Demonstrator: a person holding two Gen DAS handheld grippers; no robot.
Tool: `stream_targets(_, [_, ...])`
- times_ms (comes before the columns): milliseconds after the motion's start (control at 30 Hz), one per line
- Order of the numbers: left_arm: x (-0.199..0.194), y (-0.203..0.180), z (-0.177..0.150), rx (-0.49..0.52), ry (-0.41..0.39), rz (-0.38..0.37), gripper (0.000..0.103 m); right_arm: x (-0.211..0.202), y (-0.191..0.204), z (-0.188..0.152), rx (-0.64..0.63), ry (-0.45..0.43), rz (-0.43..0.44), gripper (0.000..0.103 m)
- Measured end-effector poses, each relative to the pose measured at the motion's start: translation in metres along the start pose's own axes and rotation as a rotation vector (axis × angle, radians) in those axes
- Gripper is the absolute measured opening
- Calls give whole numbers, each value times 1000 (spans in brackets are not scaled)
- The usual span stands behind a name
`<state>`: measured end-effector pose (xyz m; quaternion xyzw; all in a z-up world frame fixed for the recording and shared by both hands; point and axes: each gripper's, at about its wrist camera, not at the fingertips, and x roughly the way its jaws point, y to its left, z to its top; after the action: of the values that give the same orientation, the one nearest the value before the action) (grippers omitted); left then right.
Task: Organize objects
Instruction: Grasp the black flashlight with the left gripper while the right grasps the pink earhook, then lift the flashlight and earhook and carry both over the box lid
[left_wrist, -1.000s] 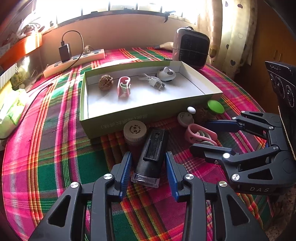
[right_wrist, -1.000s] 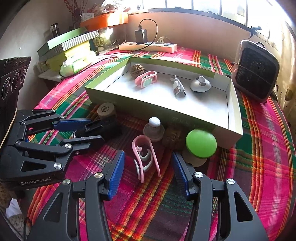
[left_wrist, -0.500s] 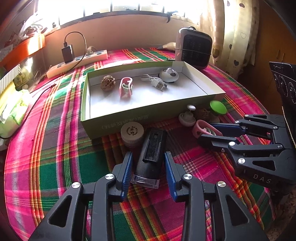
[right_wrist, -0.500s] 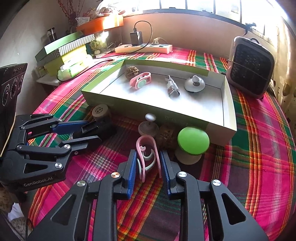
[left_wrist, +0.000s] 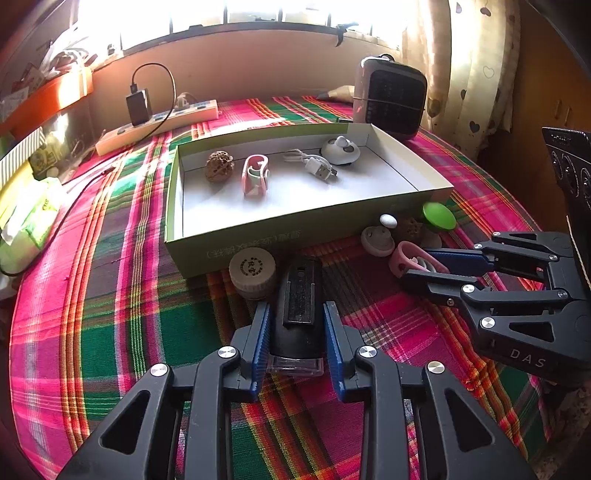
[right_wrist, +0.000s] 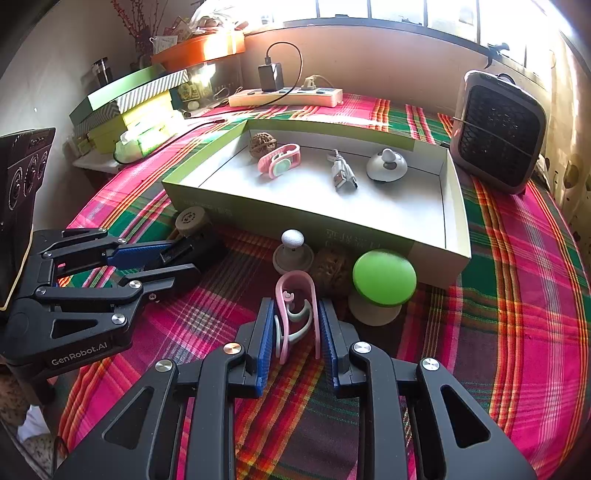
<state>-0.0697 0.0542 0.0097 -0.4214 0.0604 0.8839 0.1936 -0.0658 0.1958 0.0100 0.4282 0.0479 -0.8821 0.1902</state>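
Note:
A black oblong device (left_wrist: 299, 295) lies on the plaid cloth in front of the green box (left_wrist: 295, 225). My left gripper (left_wrist: 296, 308) is closing around it, and its blue pads (left_wrist: 260, 332) touch both sides. Further right, a pink ear-hook clip (right_wrist: 297, 295) stands pinched between the blue pads of my right gripper (right_wrist: 295, 306), which is shut on it. Inside the box lie a walnut (left_wrist: 219, 166), another pink clip (left_wrist: 255, 175), a USB cable (left_wrist: 317, 166) and a white round gadget (left_wrist: 341, 149).
A beige round cap (left_wrist: 252, 271), a white knob on a base (left_wrist: 376, 238), a second walnut (right_wrist: 332, 269) and a green mushroom-shaped thing (right_wrist: 384, 277) crowd the box's front wall. A small heater (left_wrist: 391, 96), a power strip (left_wrist: 159, 123) and a tissue pack (left_wrist: 26, 221) ring the table.
Both grippers have narrowed without shifting. The right one closed onto the pink clip first. The left one drew its pads in against the black device.

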Motion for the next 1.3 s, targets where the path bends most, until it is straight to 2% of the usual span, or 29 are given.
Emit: stream_targets(1300, [-13, -9, -1, 11, -14, -6, 25, -17, -6, -4, 53, -40, 24, 24])
